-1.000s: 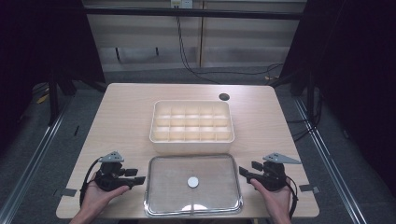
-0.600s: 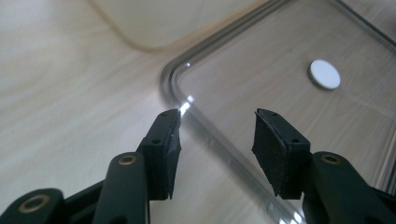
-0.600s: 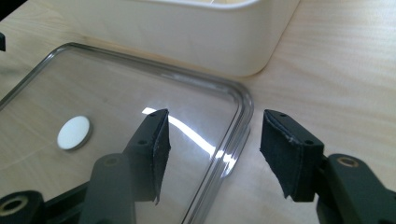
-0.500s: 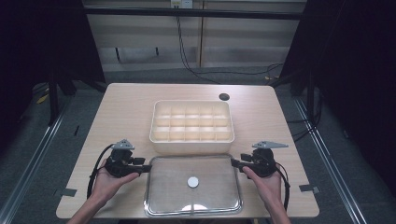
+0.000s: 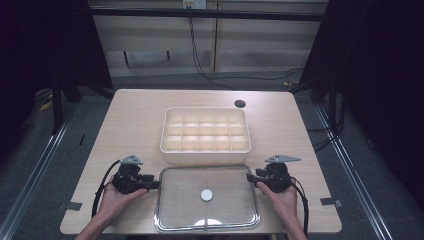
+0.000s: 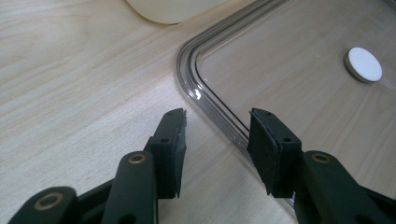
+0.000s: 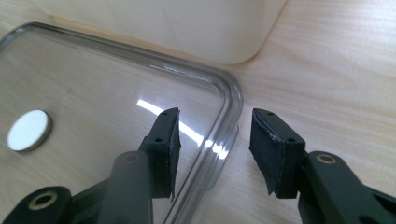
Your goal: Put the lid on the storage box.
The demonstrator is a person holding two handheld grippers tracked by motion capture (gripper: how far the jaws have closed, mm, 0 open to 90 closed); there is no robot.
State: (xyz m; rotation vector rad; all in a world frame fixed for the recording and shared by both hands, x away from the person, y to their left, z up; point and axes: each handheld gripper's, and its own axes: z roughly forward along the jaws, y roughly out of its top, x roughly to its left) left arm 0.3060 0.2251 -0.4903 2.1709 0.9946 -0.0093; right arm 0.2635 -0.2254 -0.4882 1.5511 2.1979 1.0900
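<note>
A clear plastic lid (image 5: 175, 200) with a white round disc (image 5: 206, 195) at its middle lies flat on the table near the front edge. Just behind it stands a cream box (image 5: 205, 131) divided into several compartments. My left gripper (image 5: 156, 184) is open, its jaws straddling the lid's left rim (image 6: 215, 112). My right gripper (image 5: 251, 178) is open as well, its jaws on either side of the lid's right rim (image 7: 224, 126). The disc (image 6: 364, 64) lies beyond the left gripper (image 6: 216, 133). The box's corner (image 7: 224, 32) rises behind the right gripper (image 7: 215, 133).
The wooden table (image 5: 135, 120) has a dark round hole (image 5: 240, 104) at the back right. Two tape marks (image 5: 72, 205) sit near the front corners. Dark floor, rails and cables surround the table.
Both hands moved inward and slightly forward from the table's sides. Each gripper now has its jaws around a side rim of the lid.
</note>
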